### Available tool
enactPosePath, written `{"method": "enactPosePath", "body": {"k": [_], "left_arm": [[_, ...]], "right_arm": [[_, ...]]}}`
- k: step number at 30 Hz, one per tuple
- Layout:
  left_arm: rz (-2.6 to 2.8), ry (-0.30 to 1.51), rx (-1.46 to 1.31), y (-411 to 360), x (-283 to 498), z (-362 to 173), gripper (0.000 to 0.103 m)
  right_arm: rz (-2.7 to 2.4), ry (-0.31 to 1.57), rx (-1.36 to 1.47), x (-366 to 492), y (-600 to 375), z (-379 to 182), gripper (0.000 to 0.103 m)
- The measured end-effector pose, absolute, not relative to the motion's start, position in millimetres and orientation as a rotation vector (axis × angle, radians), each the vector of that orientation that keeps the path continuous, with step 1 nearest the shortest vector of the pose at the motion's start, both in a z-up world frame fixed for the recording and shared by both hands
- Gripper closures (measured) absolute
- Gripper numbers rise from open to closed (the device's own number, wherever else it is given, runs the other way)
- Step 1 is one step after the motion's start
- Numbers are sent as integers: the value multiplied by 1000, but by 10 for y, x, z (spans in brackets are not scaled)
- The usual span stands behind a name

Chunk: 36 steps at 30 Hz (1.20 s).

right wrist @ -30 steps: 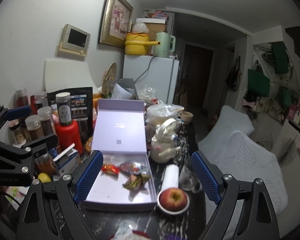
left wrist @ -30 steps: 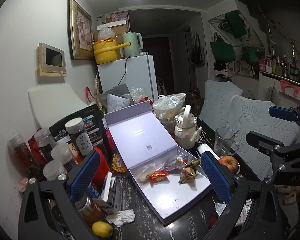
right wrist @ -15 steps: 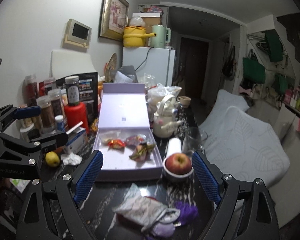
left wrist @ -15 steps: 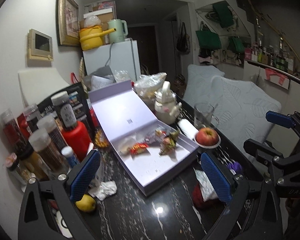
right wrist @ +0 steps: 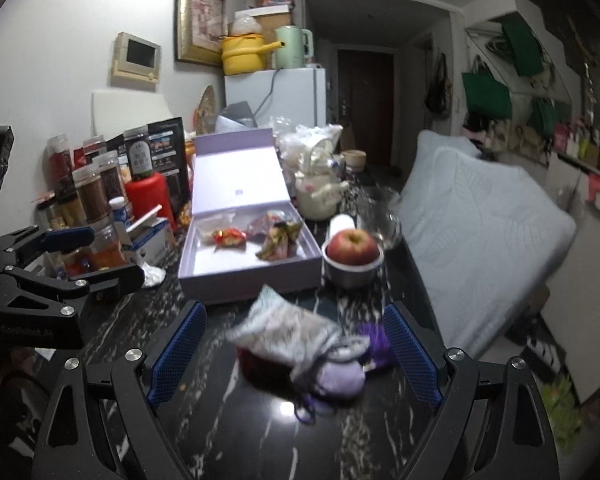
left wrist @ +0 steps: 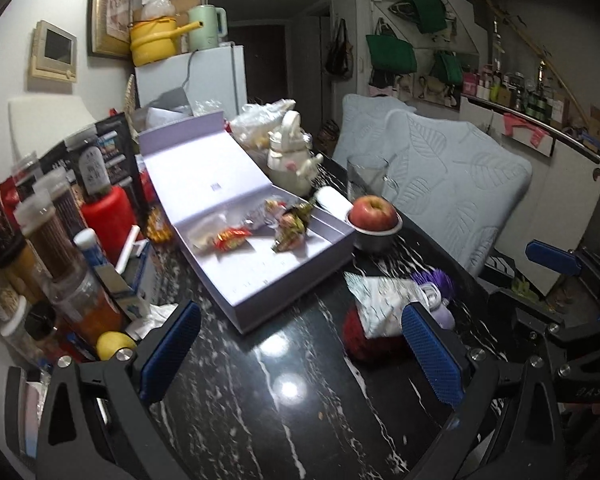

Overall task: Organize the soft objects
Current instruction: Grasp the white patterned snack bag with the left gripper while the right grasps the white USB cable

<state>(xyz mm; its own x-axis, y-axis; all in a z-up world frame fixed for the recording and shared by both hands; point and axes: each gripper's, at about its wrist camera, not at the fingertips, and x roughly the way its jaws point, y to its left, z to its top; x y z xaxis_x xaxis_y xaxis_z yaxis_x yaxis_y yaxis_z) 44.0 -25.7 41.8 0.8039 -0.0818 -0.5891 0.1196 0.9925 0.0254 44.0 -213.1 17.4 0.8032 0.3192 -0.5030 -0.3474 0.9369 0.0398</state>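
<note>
Along the left edge of the black marble table [right wrist: 228, 412] stands a crowd of spice jars [right wrist: 88, 188]. One dark jar [right wrist: 139, 156] carries a pale label with characters too small to read, and the black packet [right wrist: 168, 148] behind it shows printed panels that are equally illegible. A red canister [right wrist: 148, 196] sits in front of them, with a small blue-and-white carton [right wrist: 156, 240] and a lemon [left wrist: 114, 345] nearer the table's front edge.

The left gripper [left wrist: 296, 354] hangs over bare tabletop, its blue-padded fingers [left wrist: 170, 350] spread wide with nothing between them. In the right wrist view its black frame bears faint pale lettering (blurred beyond reading).

Next comes the open lavender box [right wrist: 244, 276], lid propped upright, a tiny printed mark on the inner lid that cannot be made out. Wrapped snacks [right wrist: 230, 237] lie inside it.

In front of the box lies the heap of soft objects [right wrist: 300, 344]: a pale patterned pouch over something red, a lilac plush piece and a purple fuzzy one, all touching. An apple [right wrist: 353, 244] rests in a metal bowl [right wrist: 352, 276] just beside the box, with a white teapot [right wrist: 320, 192] behind.

The right gripper [right wrist: 296, 354] has its fingers [right wrist: 410, 354] wide apart, flanking the soft heap without pressing on it. In the left wrist view its frame shows the letters "DAS".
</note>
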Motion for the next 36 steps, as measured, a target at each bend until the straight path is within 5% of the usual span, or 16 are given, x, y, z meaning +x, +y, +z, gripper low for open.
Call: {"method": "enactPosePath", "body": {"k": [36], "left_arm": [[-292,887,68,-1236,1458,-583,1]], "right_arm": [[270,689,9,989,-2956,-694,12]]}}
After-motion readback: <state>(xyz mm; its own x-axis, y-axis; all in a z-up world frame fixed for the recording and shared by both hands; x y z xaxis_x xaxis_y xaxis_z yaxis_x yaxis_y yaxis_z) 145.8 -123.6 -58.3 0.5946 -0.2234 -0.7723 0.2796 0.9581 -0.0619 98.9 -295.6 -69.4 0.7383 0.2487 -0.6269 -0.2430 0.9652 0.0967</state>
